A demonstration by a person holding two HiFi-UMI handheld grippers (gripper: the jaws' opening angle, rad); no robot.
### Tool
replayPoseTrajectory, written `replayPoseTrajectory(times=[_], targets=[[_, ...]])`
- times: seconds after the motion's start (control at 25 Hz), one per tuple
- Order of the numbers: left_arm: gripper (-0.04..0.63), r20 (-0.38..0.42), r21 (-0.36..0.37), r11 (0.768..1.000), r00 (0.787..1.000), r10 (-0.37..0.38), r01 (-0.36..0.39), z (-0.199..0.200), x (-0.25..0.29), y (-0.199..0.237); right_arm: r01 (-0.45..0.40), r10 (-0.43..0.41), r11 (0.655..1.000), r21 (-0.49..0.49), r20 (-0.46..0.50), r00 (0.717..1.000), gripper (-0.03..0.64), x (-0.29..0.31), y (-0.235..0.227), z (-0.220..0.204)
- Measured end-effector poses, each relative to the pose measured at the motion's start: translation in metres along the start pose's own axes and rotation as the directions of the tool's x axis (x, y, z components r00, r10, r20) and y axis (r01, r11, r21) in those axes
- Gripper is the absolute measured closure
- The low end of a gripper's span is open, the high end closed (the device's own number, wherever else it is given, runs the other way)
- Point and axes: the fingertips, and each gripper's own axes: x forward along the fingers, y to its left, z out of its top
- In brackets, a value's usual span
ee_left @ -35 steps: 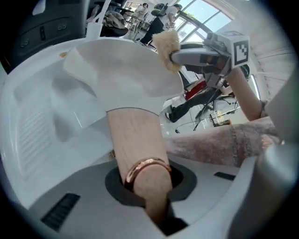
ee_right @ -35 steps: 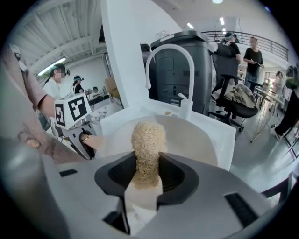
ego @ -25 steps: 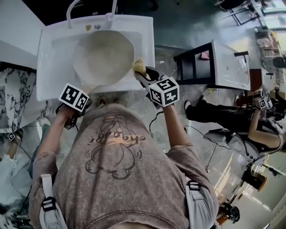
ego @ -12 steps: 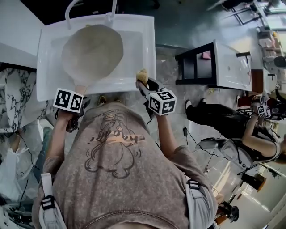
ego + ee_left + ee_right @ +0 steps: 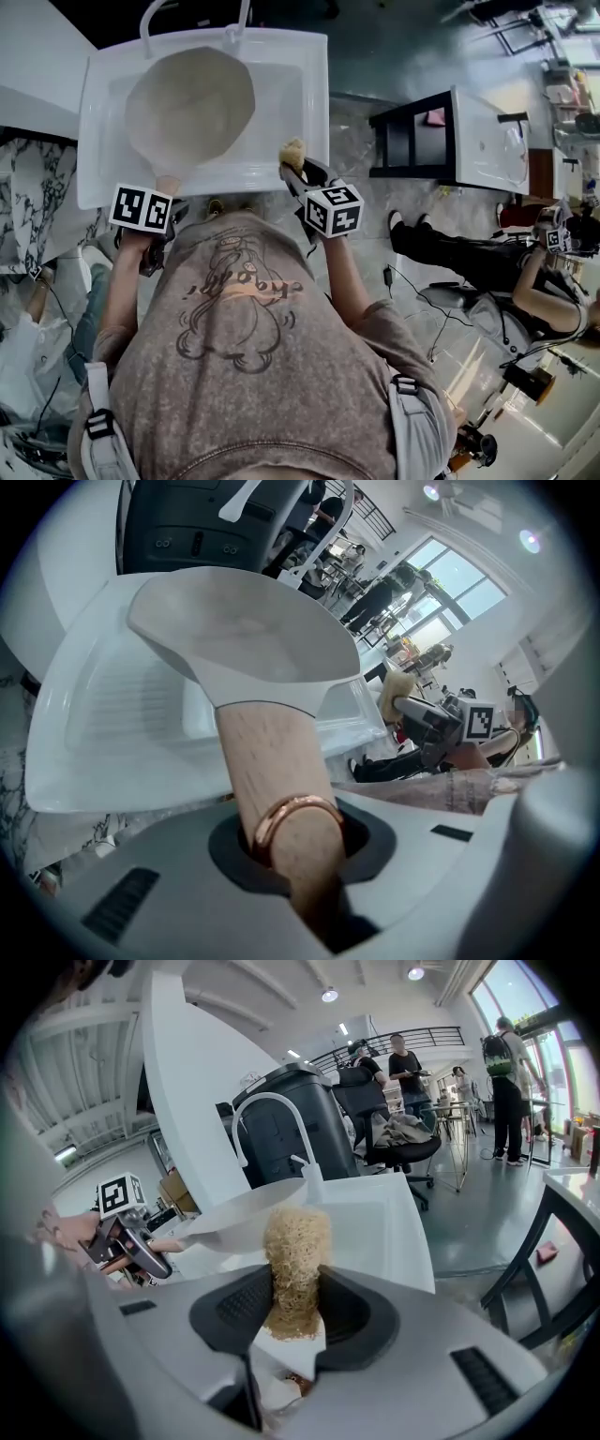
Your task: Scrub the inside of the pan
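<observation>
Scrubber point(image 5: 292, 150) withdrawn from pan point(image 5: 190, 105); handle point(image 5: 272, 761) between left fingers point(image 5: 141, 892).

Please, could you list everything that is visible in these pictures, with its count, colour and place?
sink: 1, white, in front of the person
faucet: 1, white, at the sink's far edge
pan: 1, cream with a wooden handle, held over the sink
scrubber: 1, yellowish, at the sink's front right rim, outside the pan
stand: 1, black, on the floor right of the sink
bystander: 1 nearby, black trousers, at the right; more people far off
left hand-held gripper: 1, grey, shut on the pan's handle
right hand-held gripper: 1, grey, shut on the scrubber
</observation>
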Motion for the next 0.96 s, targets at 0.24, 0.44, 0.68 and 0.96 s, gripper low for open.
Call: replayPoseTrajectory(times=[0.24, 0.44, 0.68, 0.96], targets=[[0.526, 0.017, -0.031, 0.999, 1.000, -0.014, 0.014, -0.001, -0.002, 0.003, -0.017, 0.017, 1.000, -0.006, -0.023, 1.000, 0.463, 0.008, 0.006, -0.004], [0.526, 0.019, -0.042, 0.999, 1.000, -0.014, 0.015, -0.001, -0.002, 0.005, -0.029, 0.029, 1.000, 0.001, -0.024, 0.999, 0.463, 0.010, 0.010, -0.004], [0.525, 0.022, -0.046, 0.999, 1.000, -0.021, 0.022, -0.002, -0.003, 0.007, -0.033, 0.033, 0.999, 0.007, -0.023, 0.999, 0.463, 0.014, 0.012, -0.007], [0.525, 0.022, -0.058, 0.998, 0.999, -0.035, 0.036, -0.004, -0.005, 0.012, -0.032, 0.032, 1.000, -0.001, -0.028, 0.999, 0.463, 0.021, 0.018, -0.008]])
